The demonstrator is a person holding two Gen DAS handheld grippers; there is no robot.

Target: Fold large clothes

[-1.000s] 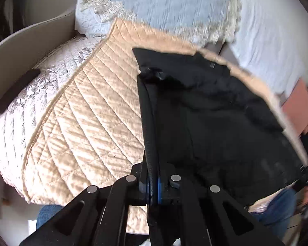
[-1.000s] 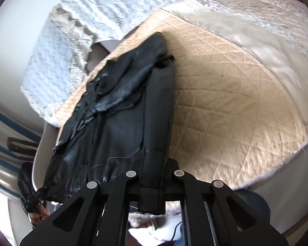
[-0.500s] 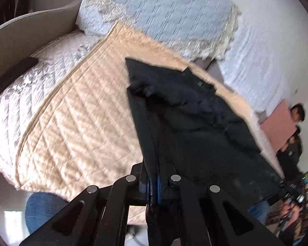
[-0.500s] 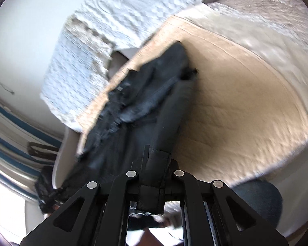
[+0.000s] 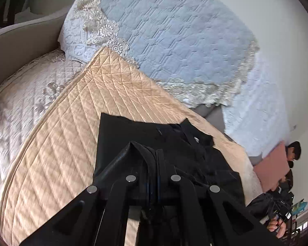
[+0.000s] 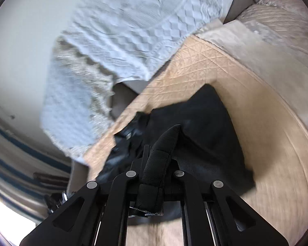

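A black jacket (image 5: 137, 135) lies on a tan quilted cover (image 5: 71, 133) on a sofa. My left gripper (image 5: 154, 164) is shut on a folded black edge of the jacket, held above the rest of it. In the right wrist view the jacket (image 6: 205, 127) spreads over the same cover (image 6: 267, 123). My right gripper (image 6: 156, 176) is shut on a thick black cuff or hem of the jacket that bunches up between the jaws. The fingertips of both grippers are hidden by cloth.
A pale blue quilted throw with lace trim (image 5: 174, 41) covers the sofa back; it also shows in the right wrist view (image 6: 133, 30). A grey armrest (image 5: 20, 47) is at the left. A pink cushion (image 5: 271, 168) and a seated person (image 5: 293, 149) are at the right.
Both grippers have carried their held jacket edges forward toward the sofa back. The long hanging stretch of cloth has shortened into a doubled-over fold on the cover.
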